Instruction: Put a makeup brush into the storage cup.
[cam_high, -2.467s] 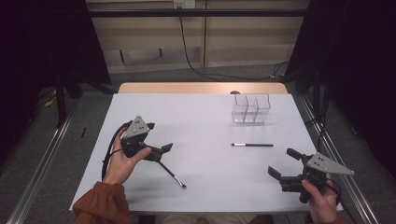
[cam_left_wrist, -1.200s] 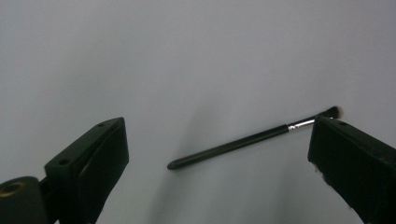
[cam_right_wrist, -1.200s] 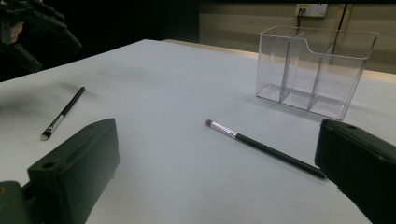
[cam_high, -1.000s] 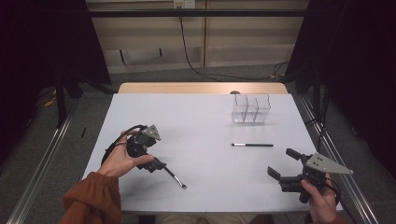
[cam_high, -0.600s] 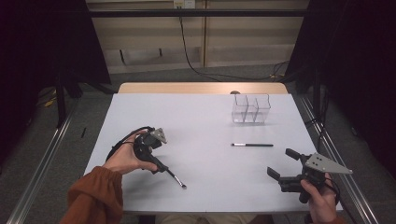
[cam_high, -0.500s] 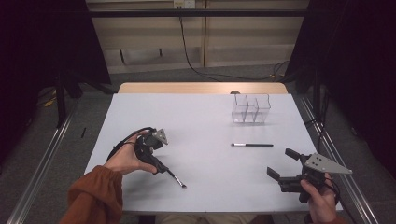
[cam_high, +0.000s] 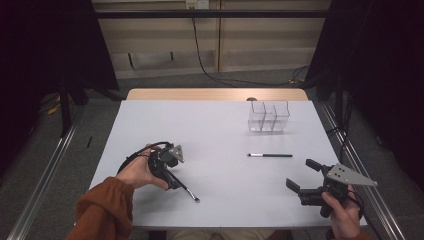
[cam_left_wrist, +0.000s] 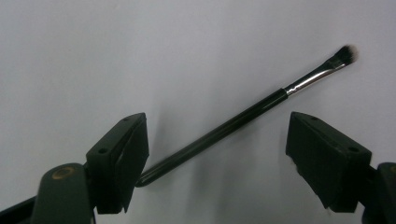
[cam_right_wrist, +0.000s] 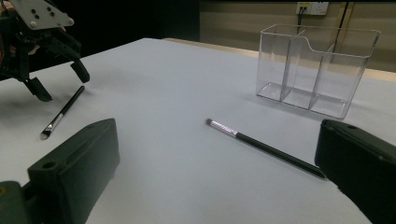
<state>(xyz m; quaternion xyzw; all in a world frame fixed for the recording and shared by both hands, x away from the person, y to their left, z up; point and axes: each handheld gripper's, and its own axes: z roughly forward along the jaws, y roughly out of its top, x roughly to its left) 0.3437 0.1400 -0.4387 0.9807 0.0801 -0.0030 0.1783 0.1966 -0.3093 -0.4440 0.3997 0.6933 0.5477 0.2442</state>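
A thin black makeup brush (cam_left_wrist: 243, 116) with a silver ferrule and dark bristles lies flat on the white table (cam_high: 210, 125). My left gripper (cam_left_wrist: 219, 163) is open and tipped down over it, one jaw on each side of the handle's end, which lies close to the left jaw. From above, the left gripper (cam_high: 172, 179) sits at the front left, with the brush (cam_high: 189, 192) sticking out toward the near edge. My right gripper (cam_high: 302, 174) is held open at the front right with nothing between its jaws. A second black brush (cam_high: 270, 155) lies beyond it.
A clear plastic organiser (cam_high: 268, 116) with three compartments stands at the back right. In the right gripper view the organiser (cam_right_wrist: 317, 70) is behind the second brush (cam_right_wrist: 266, 147), and the left gripper (cam_right_wrist: 61, 85) hovers over the first brush (cam_right_wrist: 63, 112) at far left.
The left hand has swung its gripper toward the near side and tipped it down, so its open jaws now straddle the brush handle. The right gripper has stayed put.
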